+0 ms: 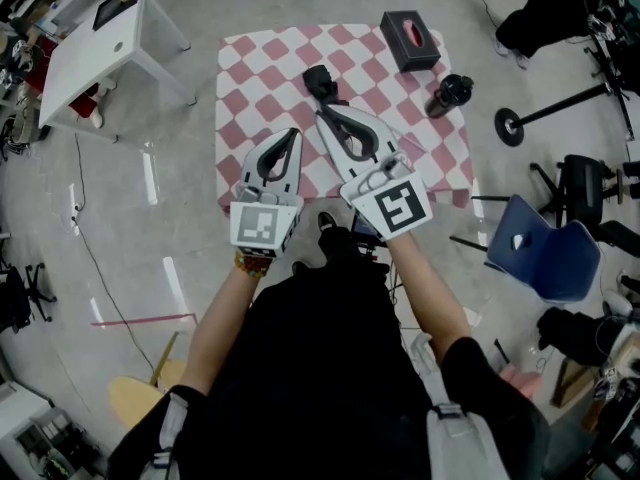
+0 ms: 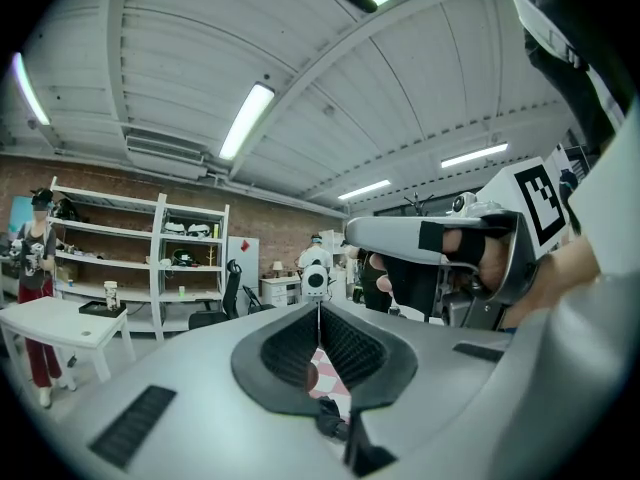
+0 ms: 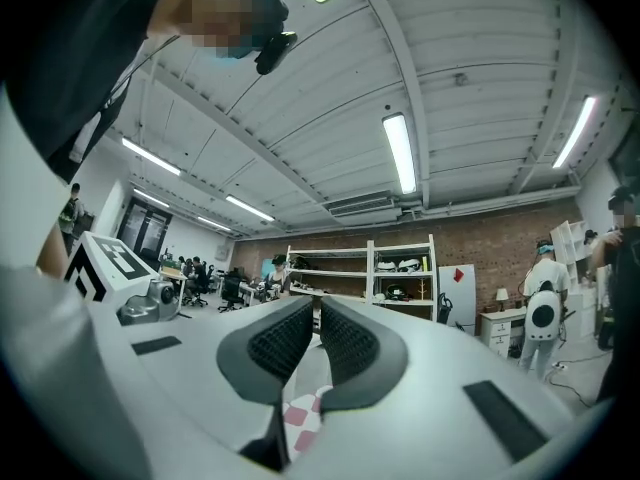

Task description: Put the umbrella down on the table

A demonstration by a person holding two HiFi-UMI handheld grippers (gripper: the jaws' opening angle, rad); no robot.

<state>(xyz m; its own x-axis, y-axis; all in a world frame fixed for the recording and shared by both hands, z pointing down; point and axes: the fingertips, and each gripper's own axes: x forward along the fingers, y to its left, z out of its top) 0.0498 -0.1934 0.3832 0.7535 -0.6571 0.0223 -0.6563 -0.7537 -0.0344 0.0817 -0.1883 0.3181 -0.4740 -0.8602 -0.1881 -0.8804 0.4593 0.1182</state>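
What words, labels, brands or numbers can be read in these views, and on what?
No readable text in any view.
Left gripper, white marker cube: black square pattern, not lettering.
Right gripper, white marker cube: likewise a pattern only.
Black rectangular tissue box: no print visible.
Red mark on the white cabinet: too small to read.

Count on the checkered tabletop (image 1: 250, 78): one folded black umbrella (image 1: 321, 80), one black box (image 1: 409, 40), one dark bottle (image 1: 450, 95). Beside it on the floor, one blue chair (image 1: 545, 253). Claws: two, a left claw (image 1: 293, 136) and a right claw (image 1: 322, 118).
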